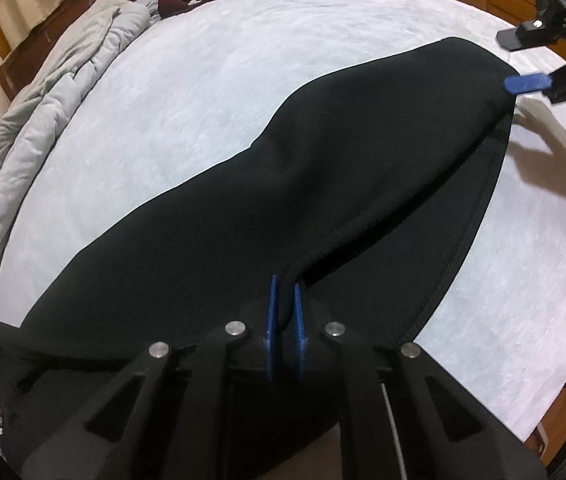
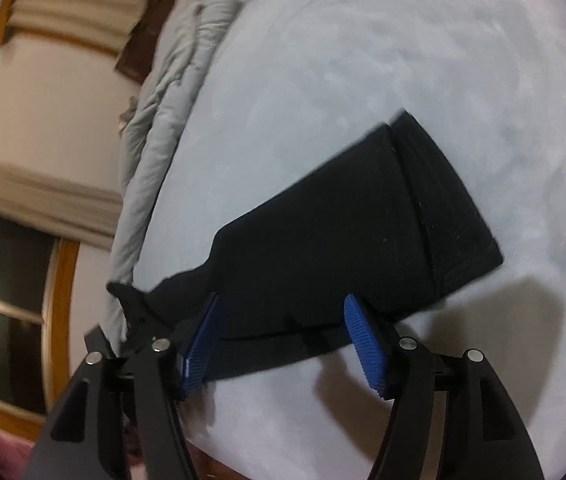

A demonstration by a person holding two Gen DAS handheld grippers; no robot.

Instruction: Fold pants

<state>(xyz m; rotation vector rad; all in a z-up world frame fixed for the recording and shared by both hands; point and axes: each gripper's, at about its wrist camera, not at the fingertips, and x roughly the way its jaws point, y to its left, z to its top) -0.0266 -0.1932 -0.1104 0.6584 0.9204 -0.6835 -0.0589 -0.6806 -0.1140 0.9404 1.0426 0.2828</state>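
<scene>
Black pants point(image 1: 323, 184) lie folded lengthwise across a pale grey bed sheet point(image 1: 211, 92). My left gripper point(image 1: 285, 292) is at their near end, its blue pads shut on a raised fold of the black cloth. At the far right corner of the pants, my right gripper point(image 1: 505, 60) hovers with its fingers apart. In the right wrist view the pants point(image 2: 343, 232) show a hem band at their far end. My right gripper point(image 2: 282, 298) stands open just over their near edge, and its blue pads point(image 2: 363, 340) do not press on the cloth.
A crumpled grey duvet point(image 1: 63, 92) runs along the left side of the bed, against a wooden headboard point(image 1: 43, 40). Dark clothes point(image 1: 179, 0) lie at the far end. A white object point(image 1: 555, 140) sits near the right edge. A window point(image 2: 3, 280) is at the left.
</scene>
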